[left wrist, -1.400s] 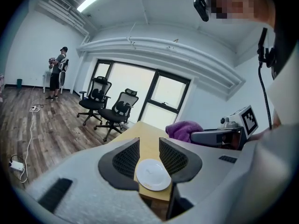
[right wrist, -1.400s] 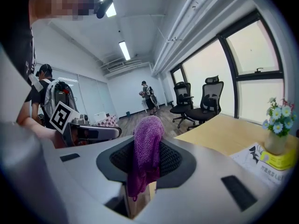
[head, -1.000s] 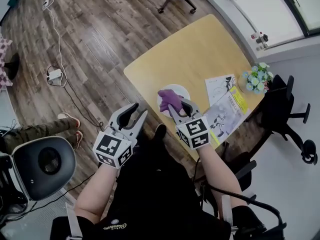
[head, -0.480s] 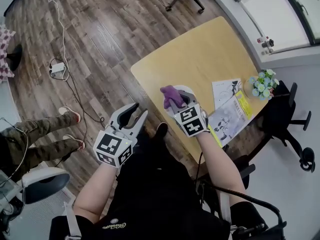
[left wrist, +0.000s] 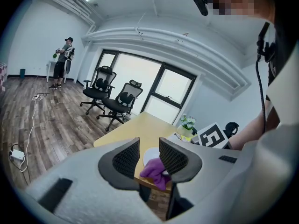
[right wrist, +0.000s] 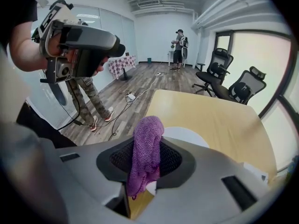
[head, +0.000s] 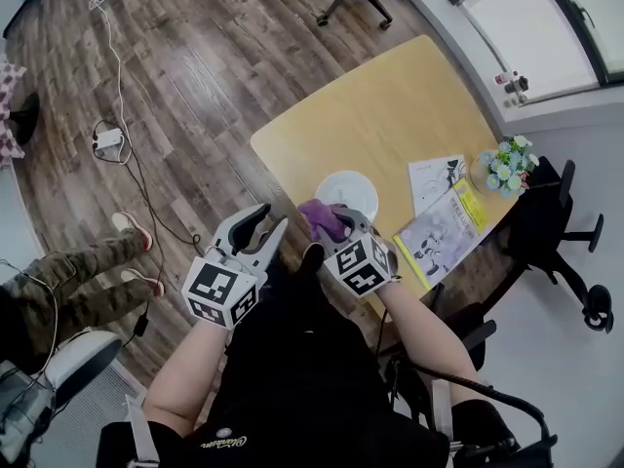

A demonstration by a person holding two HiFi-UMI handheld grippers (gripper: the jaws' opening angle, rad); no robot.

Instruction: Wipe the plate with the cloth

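- The fingers (right wrist: pixel 174 161) of the right gripper (right wrist: pixel 145 158) are shut tight on the purple cloth (right wrist: pixel 147 143).
- The cloth is soft and bumpy, like knitted wool. It is squashed into a tall lump. Its round top sticks up above the jaws, and a thin end hangs down under them.
- From the head view, the cloth (head: pixel 317 217) is at the near edge of the table (head: pixel 390 105), just beside the plate (head: pixel 348 191). I cannot tell if it touches the plate.
- The plate is white and round. It sits flat on the yellow table, close to the person.
- The left gripper (head: pixel 268 219) is held out over the brown wood floor (head: pixel 195 76), off to the side of the table. Its jaws are wide apart with nothing held in them.
- Through that gap, the left gripper view shows the plate (left wrist: pixel 150 154) and the cloth (left wrist: pixel 154 171) further off.
- Some booklets (head: pixel 439 224) and a small bunch of flowers (head: pixel 507 159) lie on the table's right side, away from the plate.
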